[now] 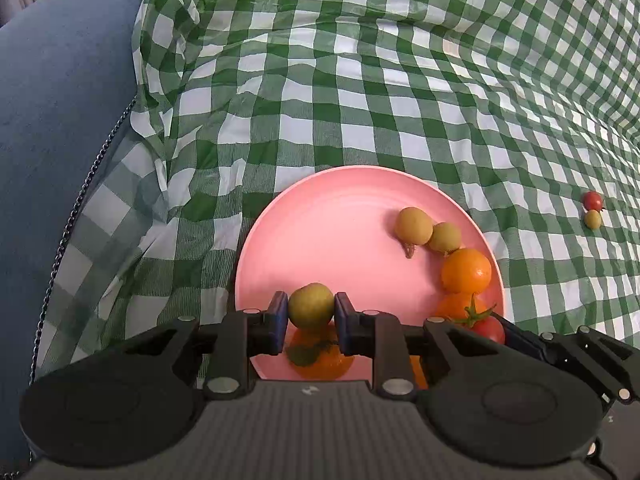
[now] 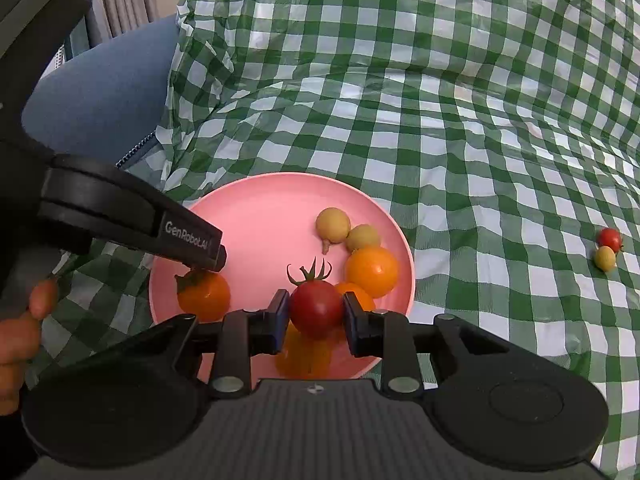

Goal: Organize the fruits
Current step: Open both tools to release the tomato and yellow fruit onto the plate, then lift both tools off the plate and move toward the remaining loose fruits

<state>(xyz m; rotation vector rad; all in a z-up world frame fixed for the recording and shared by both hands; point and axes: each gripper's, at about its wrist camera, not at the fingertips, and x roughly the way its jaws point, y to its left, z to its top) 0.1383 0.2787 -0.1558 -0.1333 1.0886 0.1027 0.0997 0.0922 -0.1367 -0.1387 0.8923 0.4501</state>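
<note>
- Green-checked cloth [image 1: 360, 92] covers the surface; blue cushion [image 1: 60, 128] at its left edge.
- Pink plate [image 1: 320, 216] on the cloth, near edge.
- Left tool [image 1: 311, 312] clamped on a yellow-green tomato [image 1: 311, 306], above the plate's near rim.
- Right tool [image 2: 316, 314] clamped on a red tomato [image 2: 316, 308], above the plate.
- Plate's right side: two yellow tomatoes [image 2: 333, 225], an orange tomato [image 2: 372, 271] touching.
- Red and yellow pair [image 2: 608, 248] on the cloth, far right, touching.
</note>
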